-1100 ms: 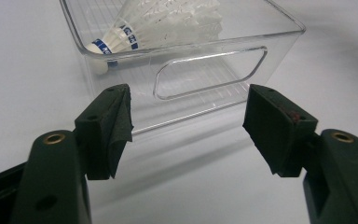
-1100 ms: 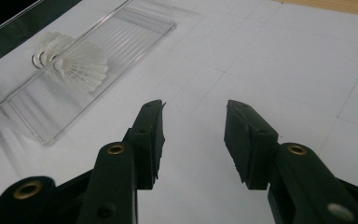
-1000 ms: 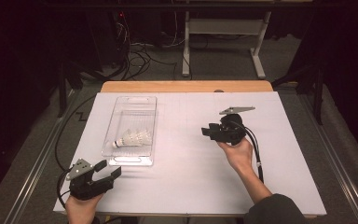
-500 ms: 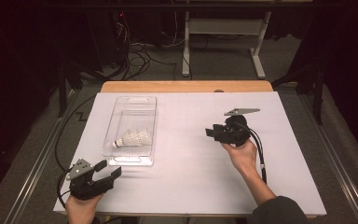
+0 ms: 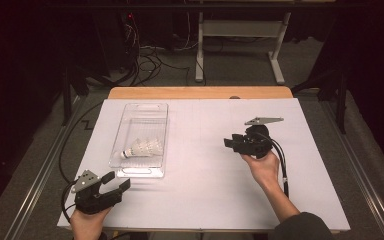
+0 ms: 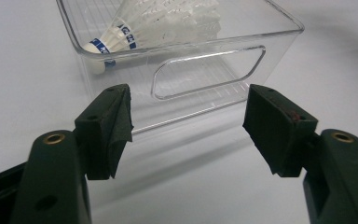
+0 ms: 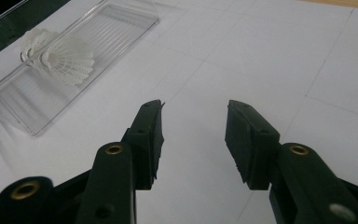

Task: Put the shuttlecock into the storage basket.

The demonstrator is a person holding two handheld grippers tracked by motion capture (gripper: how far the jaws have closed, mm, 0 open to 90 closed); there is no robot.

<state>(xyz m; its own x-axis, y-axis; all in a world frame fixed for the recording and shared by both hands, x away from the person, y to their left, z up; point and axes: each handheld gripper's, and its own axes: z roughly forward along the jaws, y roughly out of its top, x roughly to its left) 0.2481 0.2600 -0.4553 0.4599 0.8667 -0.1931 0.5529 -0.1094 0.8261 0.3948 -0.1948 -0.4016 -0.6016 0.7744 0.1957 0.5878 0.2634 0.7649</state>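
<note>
A clear plastic bin (image 5: 155,116) stands on the left half of the white table. White shuttlecocks (image 5: 141,148) with blue-banded cork tips lie in its near end, also seen as shuttlecocks (image 6: 158,21) and shuttlecocks (image 7: 67,58). My left gripper (image 5: 114,183) is open at the table's near left corner, just in front of the bin (image 6: 205,70), with its jaws wide apart and empty. My right gripper (image 5: 232,143) is held above the table right of centre, open and empty, pointing left toward the bin (image 7: 74,51).
The white sheet (image 5: 205,175) covers a wooden table whose far edge (image 5: 200,92) shows. Cables trail from both grippers. Beyond the table are a dark floor, tangled cables and a white table frame (image 5: 240,30).
The right gripper has drifted a little to the right and toward the person, away from the bin. The left gripper has stayed in place.
</note>
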